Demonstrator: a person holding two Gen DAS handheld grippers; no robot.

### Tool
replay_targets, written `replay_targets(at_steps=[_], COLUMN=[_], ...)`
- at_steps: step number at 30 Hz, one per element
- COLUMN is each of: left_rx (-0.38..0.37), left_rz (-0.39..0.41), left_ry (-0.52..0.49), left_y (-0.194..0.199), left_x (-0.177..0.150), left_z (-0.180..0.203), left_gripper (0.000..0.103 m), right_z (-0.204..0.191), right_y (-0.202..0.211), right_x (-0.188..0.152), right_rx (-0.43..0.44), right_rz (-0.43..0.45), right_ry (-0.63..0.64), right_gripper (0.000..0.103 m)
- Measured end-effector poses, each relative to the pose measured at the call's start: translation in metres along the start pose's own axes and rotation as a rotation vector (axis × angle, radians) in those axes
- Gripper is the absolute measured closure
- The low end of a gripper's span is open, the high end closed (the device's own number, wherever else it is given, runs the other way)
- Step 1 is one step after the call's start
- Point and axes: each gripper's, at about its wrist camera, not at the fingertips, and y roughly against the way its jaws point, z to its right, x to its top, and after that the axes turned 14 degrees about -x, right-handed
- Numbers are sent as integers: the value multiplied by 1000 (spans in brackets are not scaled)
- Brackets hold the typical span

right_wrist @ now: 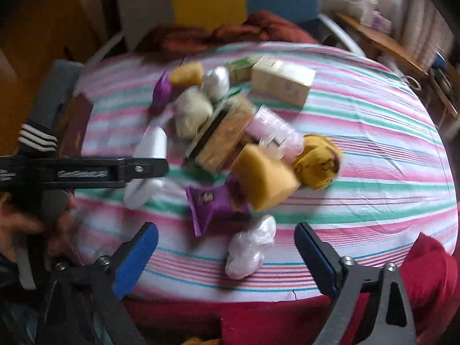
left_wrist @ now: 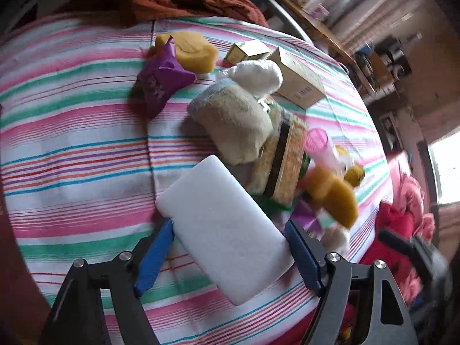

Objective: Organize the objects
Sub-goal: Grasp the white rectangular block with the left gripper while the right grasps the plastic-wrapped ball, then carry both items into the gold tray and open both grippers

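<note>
**Left wrist view: white sponge held over striped cloth**

Left gripper [left_wrist: 230, 247] has its blue pads pressed on both sides of a white sponge [left_wrist: 224, 230], above the striped cloth [left_wrist: 72, 143]. Right gripper [right_wrist: 227, 247] is spread wide and holds nothing, near a white wrapped bundle [right_wrist: 250, 247] and purple packet [right_wrist: 210, 204].

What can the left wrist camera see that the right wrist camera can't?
Only the left wrist view shows the left gripper squeezing the white foam block between its blue pads.

Only the right wrist view shows the open right gripper, the white crinkly plastic bundle near it, and the whole purple snack packet.

Both show the striped cloth and the gold patterned box.
</note>
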Motion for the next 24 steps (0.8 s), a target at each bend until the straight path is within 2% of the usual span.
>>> replay_targets(at_steps=[6, 9, 11, 14, 15, 20, 24], left_rx=[3, 27, 37, 66, 73, 50, 17], left_rz=[0, 18, 21, 20, 17, 41, 72], left_ry=[-90, -133, -155, -214, -230, -240, -249], left_y=[7, 5, -3, -14, -17, -15, -2], left_x=[-15, -12, -7, -5, -6, -11, -13], left_z=[-1, 10, 20, 29, 31, 26, 26], left_gripper=[26, 25, 25, 26, 29, 32, 33], right_z=[6, 7, 6, 4, 3, 9, 21], right_y=[-31, -45, -51, -52, -52, -38, -10], right_x=[4, 5, 5, 4, 2, -3, -6], right_rx=[-61, -93, -87, -70, -59, -59, -78], right_rz=[-175, -227, -264, -264, -269, -217, -143], right_ry=[81, 111, 120, 136, 149, 125, 76], right_gripper=[9, 18, 35, 57, 60, 63, 63])
